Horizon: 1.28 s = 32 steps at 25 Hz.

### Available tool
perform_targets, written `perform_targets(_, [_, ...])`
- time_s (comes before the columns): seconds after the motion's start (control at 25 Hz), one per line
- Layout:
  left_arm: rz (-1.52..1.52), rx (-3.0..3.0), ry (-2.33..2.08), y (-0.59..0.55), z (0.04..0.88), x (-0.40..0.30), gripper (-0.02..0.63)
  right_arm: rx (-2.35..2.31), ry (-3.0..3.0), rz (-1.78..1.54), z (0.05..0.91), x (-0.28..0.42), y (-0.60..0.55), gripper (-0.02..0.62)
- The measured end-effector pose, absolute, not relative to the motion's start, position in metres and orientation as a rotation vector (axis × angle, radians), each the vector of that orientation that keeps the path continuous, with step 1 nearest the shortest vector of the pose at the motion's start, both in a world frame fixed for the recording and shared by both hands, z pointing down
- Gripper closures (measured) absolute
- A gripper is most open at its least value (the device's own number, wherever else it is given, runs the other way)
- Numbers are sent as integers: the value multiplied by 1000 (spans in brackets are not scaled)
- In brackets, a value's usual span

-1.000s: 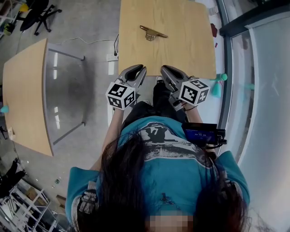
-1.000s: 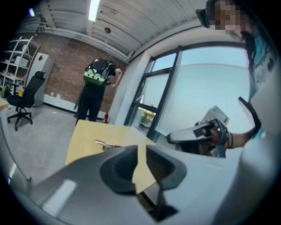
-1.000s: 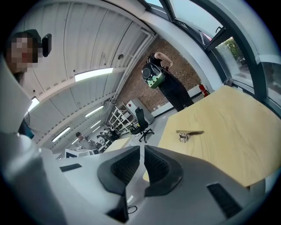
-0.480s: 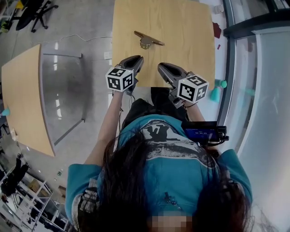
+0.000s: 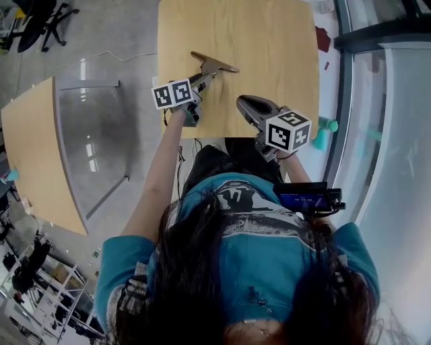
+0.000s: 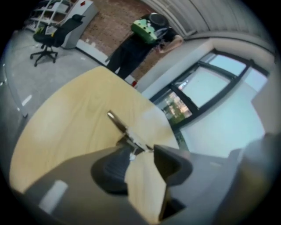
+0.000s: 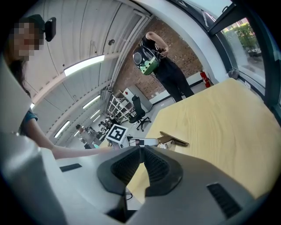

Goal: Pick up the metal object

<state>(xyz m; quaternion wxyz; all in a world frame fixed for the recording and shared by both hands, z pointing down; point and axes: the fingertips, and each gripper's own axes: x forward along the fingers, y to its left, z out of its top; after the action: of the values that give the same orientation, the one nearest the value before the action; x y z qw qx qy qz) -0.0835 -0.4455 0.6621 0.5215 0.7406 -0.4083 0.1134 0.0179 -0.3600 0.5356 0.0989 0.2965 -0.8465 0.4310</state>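
The metal object (image 5: 214, 65), a flat brass-coloured bar on a small base, lies on the light wooden table (image 5: 269, 40). My left gripper (image 5: 204, 76) reaches over the table's near edge, its tips at the object's near end. Its jaws have just been opening and stand wide apart. In the left gripper view the metal object (image 6: 125, 131) sits just ahead of the left gripper (image 6: 141, 151), and no pad presses on it. My right gripper (image 5: 244, 102) hangs shut and empty at the near edge. The right gripper view shows the right gripper (image 7: 141, 150) and the metal object (image 7: 174, 140) ahead.
A second wooden table (image 5: 34, 148) stands to the left across a strip of grey floor. A glass wall (image 5: 390, 135) runs along the right. Beyond the table's far end a person (image 6: 140, 39) stands. An office chair (image 5: 40, 20) is at the far left.
The left gripper has moved forward and down over the table to the metal object, rolled, and its jaws have opened. The right gripper has come slightly forward, still shut.
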Motion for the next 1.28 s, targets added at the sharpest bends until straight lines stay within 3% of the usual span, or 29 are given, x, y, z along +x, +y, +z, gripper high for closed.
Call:
perform_targets(0.4, [2,1440,-957,-465,677,-90,468,902,-2477,1292,540,22,-361,581])
perform_targets(0.56, [-109,1372,-951,-468,673,-89,520,922,-2464,1299,542,28,-361,581])
perform_targets(0.6, [-124,1372,-959,-468,670,-88,570,928,-2462,1302,542,29,-361,581])
perform_targets(0.68, [-113,1391,-983,-468,666,-86,601,939,-2462,1308,541,31,-363,581])
perform_targets(1.28, [-127,1543,-995,-408,622,-78,603,863,-2515,1258,542,19,-342,581])
